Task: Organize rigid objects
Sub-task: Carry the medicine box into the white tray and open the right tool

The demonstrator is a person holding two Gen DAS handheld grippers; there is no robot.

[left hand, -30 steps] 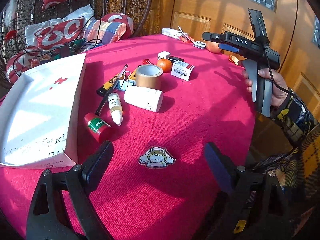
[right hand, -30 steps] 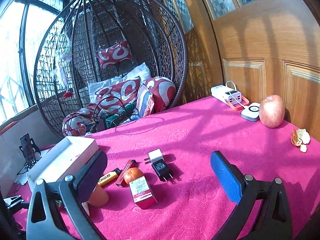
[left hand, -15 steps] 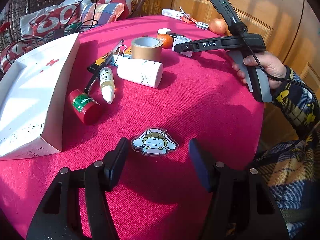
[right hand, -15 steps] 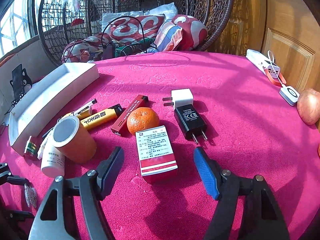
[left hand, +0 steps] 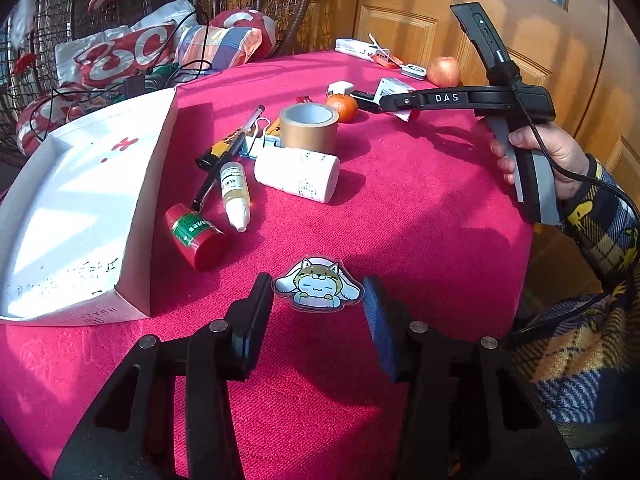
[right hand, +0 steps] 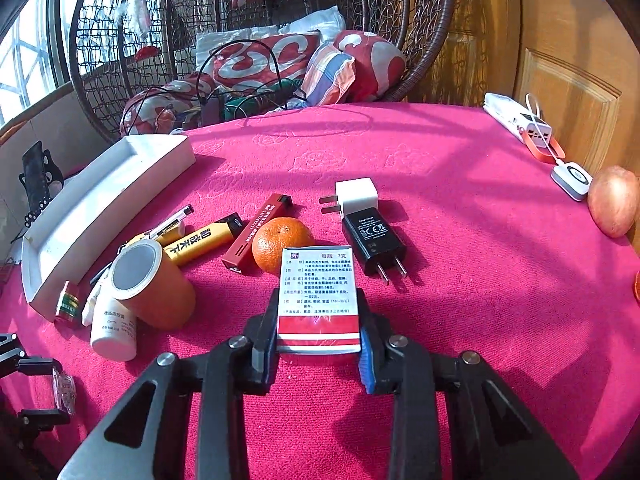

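Observation:
In the left wrist view my left gripper [left hand: 318,312] is open, its jaws on either side of a flat cartoon dog badge [left hand: 318,285] lying on the pink tablecloth, not touching it. In the right wrist view my right gripper [right hand: 318,332] is shut on a small red and white medicine box [right hand: 317,300] that rests on the cloth. A white tray box [left hand: 76,208] lies at the left of the table; it also shows in the right wrist view [right hand: 96,204].
Between the tray and the medicine box lie a tape roll [left hand: 308,128], white bottle [left hand: 297,174], dropper bottle [left hand: 234,190], red bottle [left hand: 195,236], marker [right hand: 204,240], tangerine [right hand: 280,242] and two chargers [right hand: 374,240]. An apple [right hand: 614,200] sits at the right edge.
The left gripper has moved forward and narrowed around the badge. The right gripper has lowered and advanced, and its jaws have closed on the medicine box.

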